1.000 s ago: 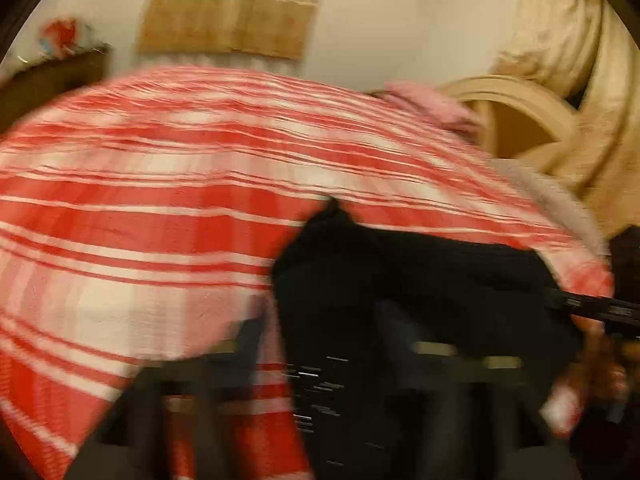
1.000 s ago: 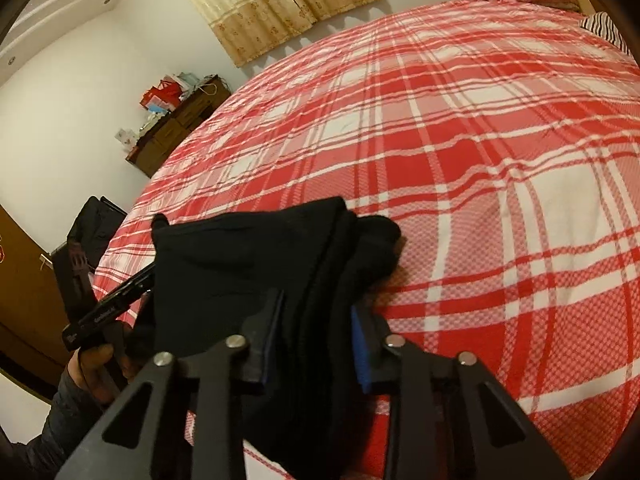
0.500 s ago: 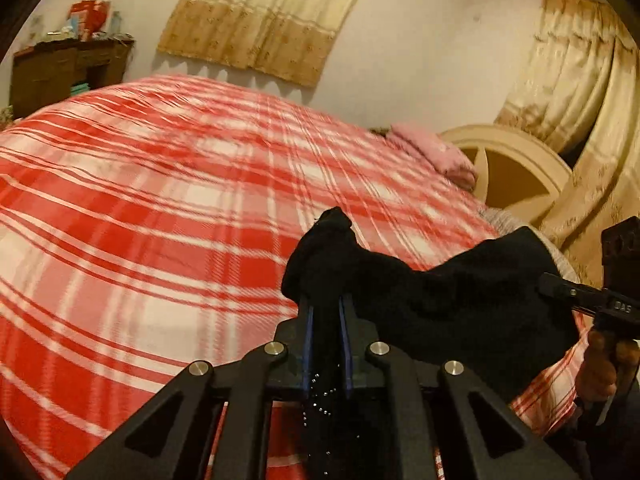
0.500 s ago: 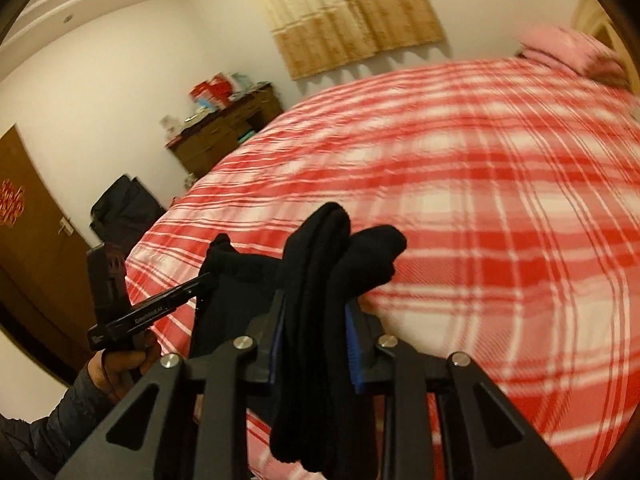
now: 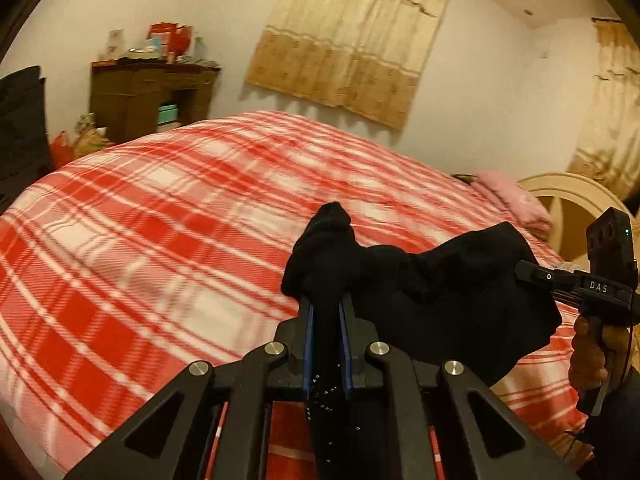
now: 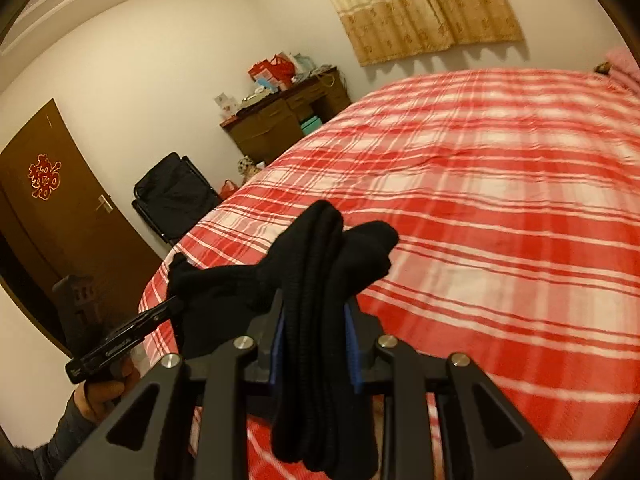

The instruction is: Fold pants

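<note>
1. The black pants [image 5: 432,280] hang in the air above the near edge of the bed [image 5: 160,240], stretched between the two grippers.
2. In the left wrist view, the left gripper [image 5: 325,320] has its blue-lined fingers [image 5: 306,340] pressed almost together on a thin bunch of the cloth, which pokes up past the tips and trails down between the arms.
3. In the right wrist view, the right gripper [image 6: 316,320] pinches a thicker, ribbed wad of the pants [image 6: 320,280]; its fingers [image 6: 280,340] stand a little apart with the cloth filling the gap.
4. Only the left wrist view shows the head end of the bed: a pink pillow [image 5: 516,200] lies there, a cream headboard [image 5: 576,200] rises behind it, and a second curtain [image 5: 612,112] hangs beyond the headboard.
5. Only the right wrist view shows the brown door [image 6: 60,208] with a red paper cutting, well away from the foot of the bed, and the ceiling with small round lights.
6. Each view catches the other gripper from the side: the right hand [image 5: 596,344] on its handle beside the bed in the left view, the left hand [image 6: 108,392] in the right view.
7. Both views show the dark dresser [image 6: 280,120] past the far side of the bed, a black chair [image 6: 172,192] near it, and the window curtain [image 6: 424,4] on the wall beyond.
</note>
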